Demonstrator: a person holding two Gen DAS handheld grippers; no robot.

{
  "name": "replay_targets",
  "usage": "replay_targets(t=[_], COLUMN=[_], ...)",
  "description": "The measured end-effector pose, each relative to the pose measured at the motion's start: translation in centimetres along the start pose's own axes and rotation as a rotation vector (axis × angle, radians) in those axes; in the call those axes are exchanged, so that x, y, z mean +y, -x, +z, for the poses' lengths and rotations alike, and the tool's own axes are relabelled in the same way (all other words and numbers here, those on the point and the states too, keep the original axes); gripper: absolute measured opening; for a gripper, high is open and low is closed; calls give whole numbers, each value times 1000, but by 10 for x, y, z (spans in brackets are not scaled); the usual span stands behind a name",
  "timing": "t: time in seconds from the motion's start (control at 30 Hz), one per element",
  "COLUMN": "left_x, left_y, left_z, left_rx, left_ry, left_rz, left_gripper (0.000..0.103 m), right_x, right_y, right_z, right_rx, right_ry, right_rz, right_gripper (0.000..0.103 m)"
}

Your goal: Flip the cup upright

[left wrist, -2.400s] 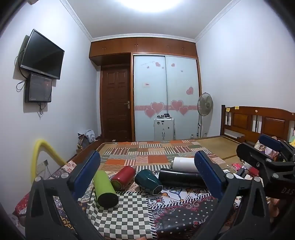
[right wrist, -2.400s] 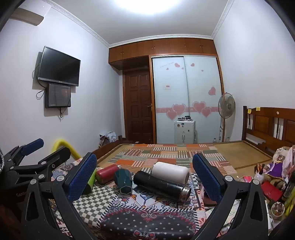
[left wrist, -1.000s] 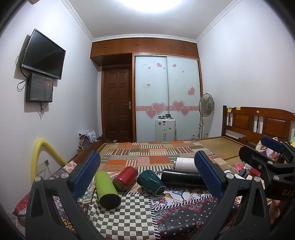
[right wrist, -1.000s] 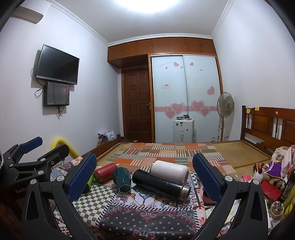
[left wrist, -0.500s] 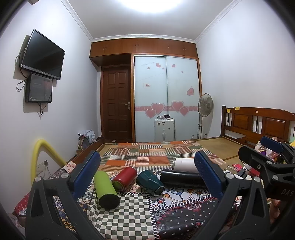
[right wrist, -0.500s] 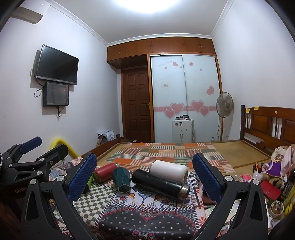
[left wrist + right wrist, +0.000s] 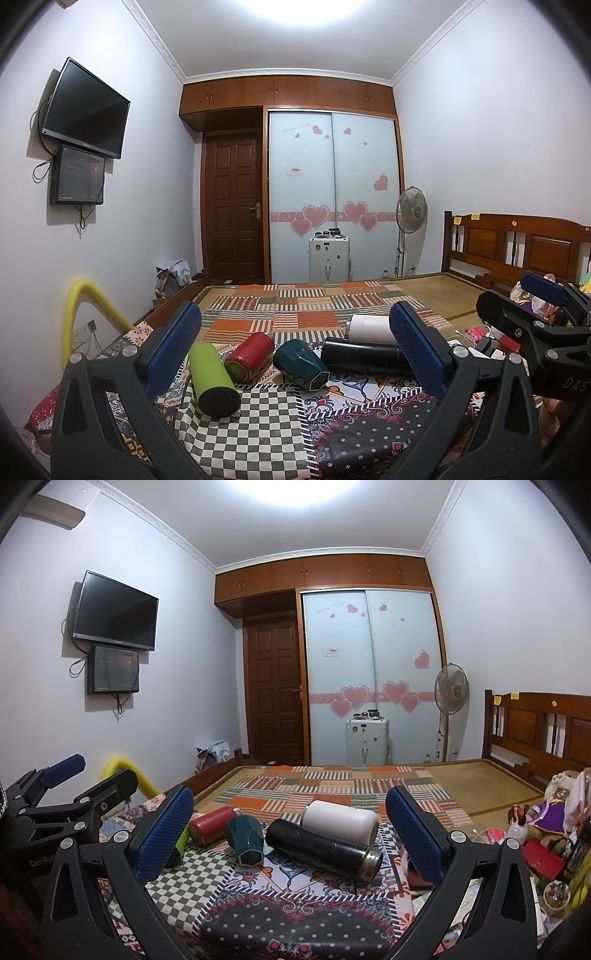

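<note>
Several cups lie on their sides in a row on a patterned cloth [image 7: 258, 424]: a green one [image 7: 212, 373], a red one [image 7: 251, 350], a dark teal faceted one [image 7: 301, 363], a long black flask [image 7: 362, 356] and a white one [image 7: 369, 328]. They also show in the right wrist view: the red [image 7: 212, 825], teal [image 7: 246, 840], black [image 7: 319, 843] and white [image 7: 340, 821] ones. My left gripper [image 7: 295, 354] is open and empty, short of the green, red and teal cups. My right gripper [image 7: 290, 834] is open and empty, short of the teal, black and white ones.
The cloth lies on a bed with a patchwork quilt [image 7: 295, 310] and a wooden headboard [image 7: 517, 243] on the right. Toys and clutter [image 7: 539, 834] sit at the right. A yellow foam tube [image 7: 79, 306] stands at the left. A wardrobe, a fan and a suitcase are far behind.
Both grippers have drifted only slightly; the cups have not moved and both stay open.
</note>
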State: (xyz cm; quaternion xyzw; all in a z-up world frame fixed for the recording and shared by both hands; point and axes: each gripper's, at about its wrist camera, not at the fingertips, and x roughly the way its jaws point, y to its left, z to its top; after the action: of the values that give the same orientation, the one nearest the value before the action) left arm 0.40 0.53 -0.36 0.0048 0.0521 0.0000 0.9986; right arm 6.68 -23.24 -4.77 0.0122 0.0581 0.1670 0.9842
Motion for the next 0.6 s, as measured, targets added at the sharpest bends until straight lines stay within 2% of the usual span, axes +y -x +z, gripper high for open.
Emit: replay_targets(t=[0.6], left_x=[7], left_y=[-6], left_z=[-4], left_rx=[18], left_ry=[1], left_rz=[12], left_gripper=[103], right_x=[8], right_y=[-7], right_z=[-1], right_rx=[10], right_ry=[1], right_rz=[17], right_gripper=[103])
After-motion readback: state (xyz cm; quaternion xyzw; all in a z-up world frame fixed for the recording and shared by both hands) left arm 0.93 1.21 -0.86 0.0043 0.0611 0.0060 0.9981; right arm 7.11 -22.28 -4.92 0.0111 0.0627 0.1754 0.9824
